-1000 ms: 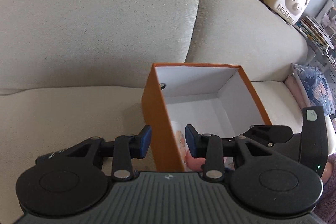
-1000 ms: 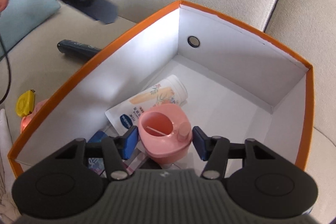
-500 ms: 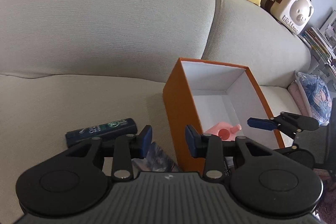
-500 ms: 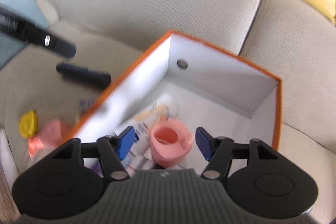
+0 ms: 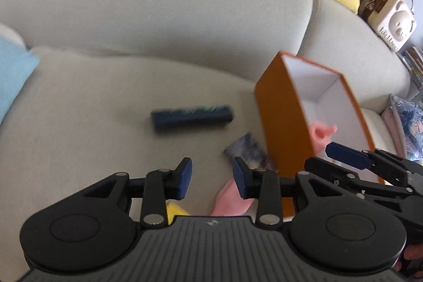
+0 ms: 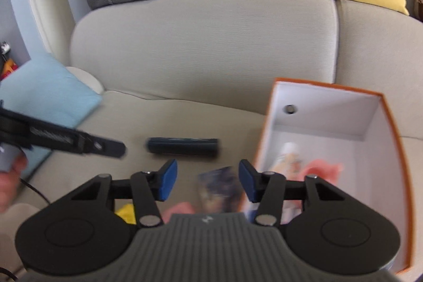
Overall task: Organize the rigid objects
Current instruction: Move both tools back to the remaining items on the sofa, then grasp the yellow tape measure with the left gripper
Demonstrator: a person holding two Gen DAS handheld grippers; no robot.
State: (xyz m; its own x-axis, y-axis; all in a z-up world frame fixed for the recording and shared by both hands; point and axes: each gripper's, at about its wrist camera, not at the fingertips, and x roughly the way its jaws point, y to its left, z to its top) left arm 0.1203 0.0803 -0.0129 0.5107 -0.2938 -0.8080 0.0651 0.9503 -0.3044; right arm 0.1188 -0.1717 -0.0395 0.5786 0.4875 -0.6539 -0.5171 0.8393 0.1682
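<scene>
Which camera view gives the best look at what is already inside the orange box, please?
The right wrist view: it looks down into the orange box, showing a white tube and a pink item on its floor. The left wrist view's near wall hides all but the pink item's top.

1. The left tool (image 5: 211,177) no longer straddles the near wall of the orange box (image 5: 280,123); it has swung left and now hangs over the sofa seat (image 5: 92,107), fingers apart and empty as before.
2. The right tool (image 6: 207,183) has left the box interior, where it bracketed the pink cup (image 6: 323,168); its spread, empty fingers now sit over the seat left of the box, above a dark card (image 6: 219,189).
3. The dark tube (image 5: 191,118), hidden from the left wrist view a second ago, now lies in full sight.
4. Both views have gone blurrier.
</scene>
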